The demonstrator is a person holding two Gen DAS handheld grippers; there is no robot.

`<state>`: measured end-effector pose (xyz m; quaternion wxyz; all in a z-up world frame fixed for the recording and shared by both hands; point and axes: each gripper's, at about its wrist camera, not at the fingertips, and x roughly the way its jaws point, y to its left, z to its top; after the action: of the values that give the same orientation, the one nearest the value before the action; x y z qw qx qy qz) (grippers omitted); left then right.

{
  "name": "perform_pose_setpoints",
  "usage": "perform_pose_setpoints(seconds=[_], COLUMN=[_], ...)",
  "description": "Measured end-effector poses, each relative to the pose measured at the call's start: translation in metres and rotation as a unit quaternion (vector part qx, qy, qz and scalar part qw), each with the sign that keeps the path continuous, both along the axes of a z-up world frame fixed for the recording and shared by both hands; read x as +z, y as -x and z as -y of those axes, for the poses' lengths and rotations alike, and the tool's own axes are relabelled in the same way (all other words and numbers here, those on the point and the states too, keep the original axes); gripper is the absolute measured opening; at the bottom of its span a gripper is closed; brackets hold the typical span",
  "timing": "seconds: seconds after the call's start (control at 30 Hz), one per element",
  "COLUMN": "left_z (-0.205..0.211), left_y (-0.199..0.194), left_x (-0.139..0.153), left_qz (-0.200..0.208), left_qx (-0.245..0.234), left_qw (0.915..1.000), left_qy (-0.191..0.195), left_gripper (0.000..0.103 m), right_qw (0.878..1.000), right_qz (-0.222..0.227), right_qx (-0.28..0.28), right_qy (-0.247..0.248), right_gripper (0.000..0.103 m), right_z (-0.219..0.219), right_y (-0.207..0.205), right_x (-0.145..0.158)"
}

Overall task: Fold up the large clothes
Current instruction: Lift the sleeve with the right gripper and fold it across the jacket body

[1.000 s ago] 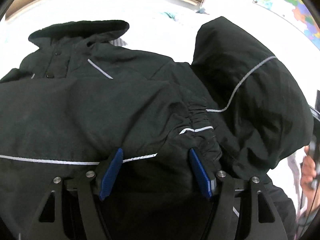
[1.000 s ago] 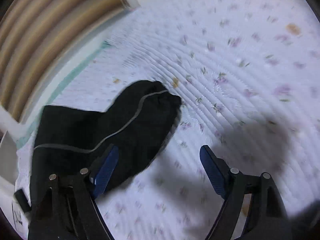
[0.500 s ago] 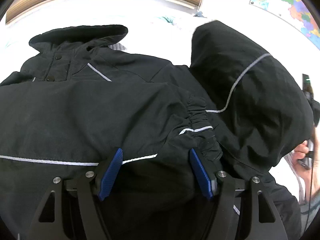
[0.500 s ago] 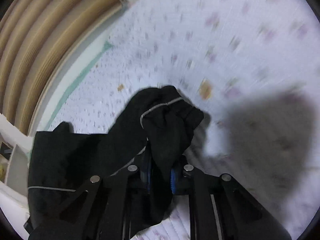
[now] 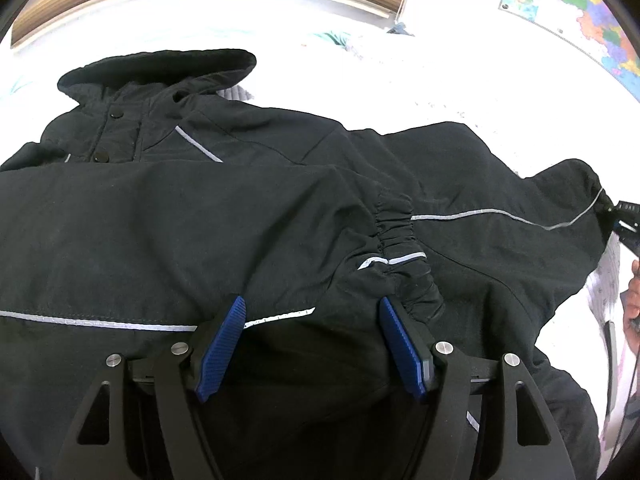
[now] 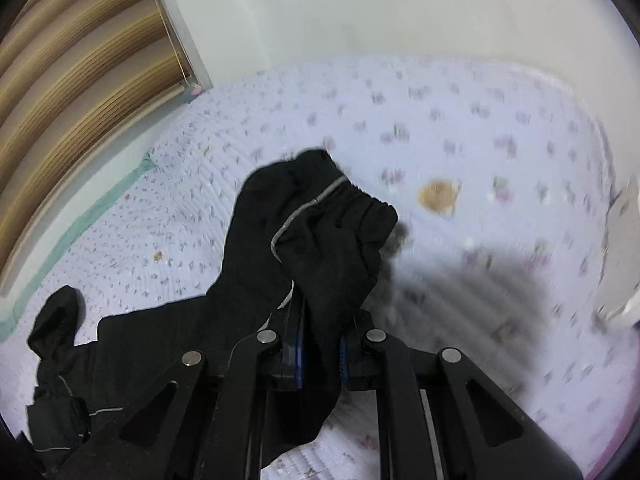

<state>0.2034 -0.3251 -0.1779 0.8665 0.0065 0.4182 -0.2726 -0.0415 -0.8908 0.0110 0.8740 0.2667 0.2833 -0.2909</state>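
One sleeve (image 6: 320,240) is clamped in the right tool (image 6: 320,354), lifted off the bedspread (image 6: 480,128).

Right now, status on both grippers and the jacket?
Left gripper open, jaws over the folded sleeve cuff. Right gripper shut on the other sleeve, lifted off the bedspread. Nothing blocking.

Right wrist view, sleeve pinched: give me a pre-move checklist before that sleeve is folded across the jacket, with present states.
1. Right gripper shut on the sleeve: ok.
2. Grip placed near the cuff: ok; the cuff sticks out past the fingers.
3. Sleeve lifted off the bedspread: cannot tell.
4. Left gripper open, holding nothing: ok.
5. Other sleeve already folded across the jacket body: ok.
6. Landing area on the jacket flat: cannot tell; the left gripper sits over it.
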Motion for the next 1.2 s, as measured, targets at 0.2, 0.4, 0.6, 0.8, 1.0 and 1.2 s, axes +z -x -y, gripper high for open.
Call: perform_pose_setpoints(seconds=[0.2,0.4,0.6,0.8,1.0,1.2], left_z=[-0.033,-0.108,-0.194,-0.257,-0.306,-0.337], left_y=[0.014,0.038,0.061,0.072,0.078,0.084], left_x=[0.062,0.144,0.172,0.156,0.133,0.117], left_qz=[0.027,0.070,0.099,0.079,0.050,0.040], left_qx=[0.002,0.038,0.089,0.115,0.130,0.136], left_qw=[0.9995,0.9967,0.9910,0.9901,0.9900,0.9898], left_qy=[0.016,0.015,0.015,0.010,0.020,0.015], left_gripper=[0.070,0.070,0.070,0.070,0.070,0.070], right_qw=[0.994,0.982,0.960,0.932,0.898,0.867], right_qz=[0.045,0.062,0.086,0.065,0.026,-0.021], right_qx=[0.101,0.170,0.253,0.344,0.426,0.490], right_qy=[0.007,0.054,0.078,0.099,0.106,0.090], right_gripper=[0.016,0.016,0.016,0.016,0.016,0.016], right_z=[-0.043,-0.123,-0.230,-0.359,-0.488,-0.593], right_y=[0.002,-0.020,-0.060,-0.097,-0.136,-0.183], right_x=[0.025,0.073,0.112,0.115,0.087,0.028])
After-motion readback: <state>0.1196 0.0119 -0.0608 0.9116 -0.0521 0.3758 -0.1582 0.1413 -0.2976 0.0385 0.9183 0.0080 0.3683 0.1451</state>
